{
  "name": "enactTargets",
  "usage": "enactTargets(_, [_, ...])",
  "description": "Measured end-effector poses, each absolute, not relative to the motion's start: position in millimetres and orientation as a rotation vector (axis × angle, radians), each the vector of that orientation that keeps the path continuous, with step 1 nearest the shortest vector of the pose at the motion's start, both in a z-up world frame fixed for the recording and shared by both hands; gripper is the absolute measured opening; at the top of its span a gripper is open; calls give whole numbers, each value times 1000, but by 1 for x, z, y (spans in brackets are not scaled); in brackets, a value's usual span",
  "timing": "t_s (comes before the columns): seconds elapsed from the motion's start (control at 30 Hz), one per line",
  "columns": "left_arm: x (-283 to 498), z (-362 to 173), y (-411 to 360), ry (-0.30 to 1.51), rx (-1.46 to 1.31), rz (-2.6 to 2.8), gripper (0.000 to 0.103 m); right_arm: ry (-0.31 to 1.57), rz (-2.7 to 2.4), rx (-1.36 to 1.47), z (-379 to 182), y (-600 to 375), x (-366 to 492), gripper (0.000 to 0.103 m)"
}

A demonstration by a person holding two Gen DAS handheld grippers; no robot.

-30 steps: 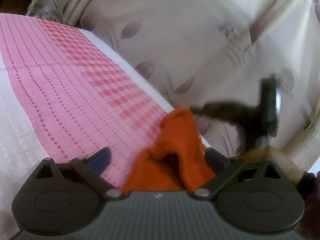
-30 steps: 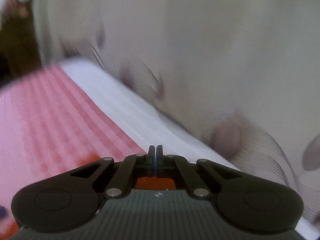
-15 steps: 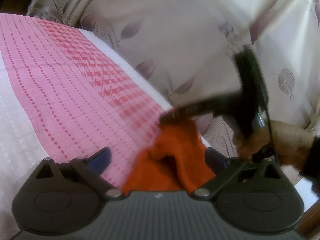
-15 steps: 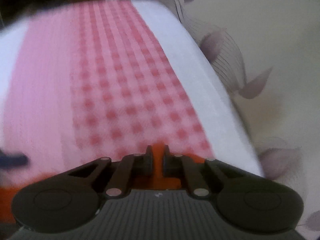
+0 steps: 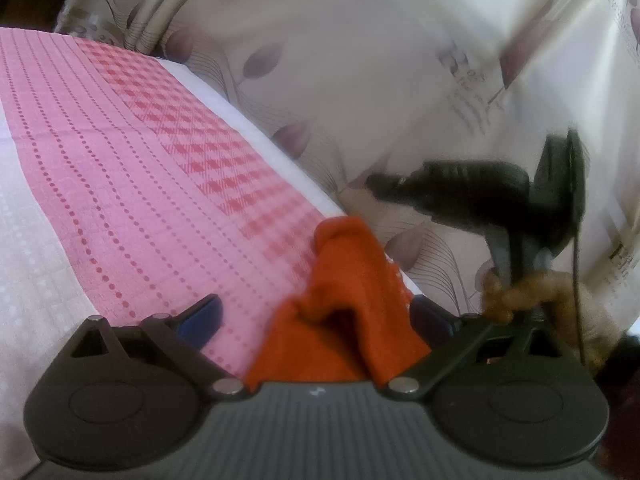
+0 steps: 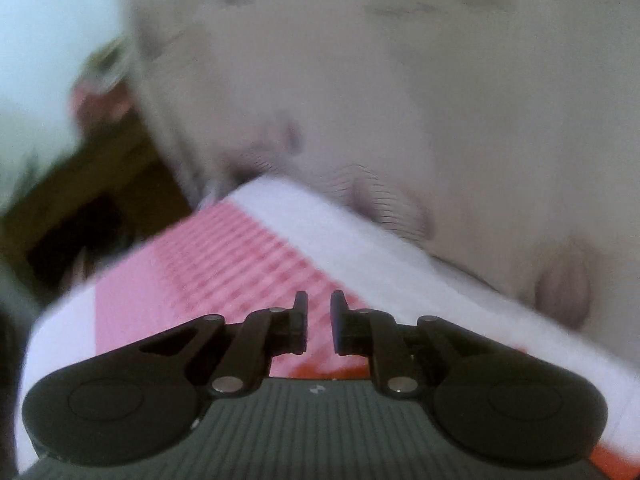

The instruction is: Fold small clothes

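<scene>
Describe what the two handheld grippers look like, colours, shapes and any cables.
Both match: a ribbed grey body, two round black discs, and black linkage arms with silver pins. The left gripper has blue pads on its fingers. Seen from the side, the right gripper is black on a handle, with a thin dark cable hanging down. No sleeve is clearly visible.

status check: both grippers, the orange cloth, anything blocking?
Left gripper open, orange cloth bunched between its fingers, not pinched. Right gripper jaws just opened, nothing between them, lifted clear of the cloth. Pink bedspread shows no obstruction.
</scene>
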State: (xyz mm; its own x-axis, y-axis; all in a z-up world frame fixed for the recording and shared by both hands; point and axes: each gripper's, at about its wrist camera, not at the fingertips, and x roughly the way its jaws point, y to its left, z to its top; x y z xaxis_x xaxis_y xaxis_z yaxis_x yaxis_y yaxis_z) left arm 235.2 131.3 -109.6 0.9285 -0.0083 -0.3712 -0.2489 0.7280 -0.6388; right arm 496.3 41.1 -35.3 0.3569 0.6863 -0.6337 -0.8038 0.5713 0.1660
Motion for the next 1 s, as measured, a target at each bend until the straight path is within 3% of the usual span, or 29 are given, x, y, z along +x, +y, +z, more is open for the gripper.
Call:
enactTargets(0.13, [235,-110,131,364,-747,136,101,795,984,-491,-54,76,484,31])
enactTargets(0.2, [235,-110,132,364,-747,135,101,856,986,-532,-70,85,485,30])
enactTargets(0.23, [235,-110,132,364,-748,136,101,855,973,-536,-75,86,484,23])
enactTargets(0.33, [235,-110,132,363,-748,135,101,836,930,-248,-76,71,501,10])
enactTargets(0.4, [235,-110,131,363,-746,137,101,847,858,-62,-84,52,522,9])
enactTargets(0.53, [235,-110,131,362,-746,138,101,794,815,19,-94,34,522,12])
enactTargets(0.6, [235,-110,131,362,-745,138,101,685,797,135,-73,5,511,26])
enactTargets(0.67, [235,-110,131,362,-746,138,101,561,797,213,-45,-37,482,51])
enactTargets(0.83, [236,-109,131,368,-740,145,101,533,721,183,-27,-142,380,64])
enactTargets(1.0, [238,-108,131,379,-728,147,101,641,435,-21,-68,-213,303,65])
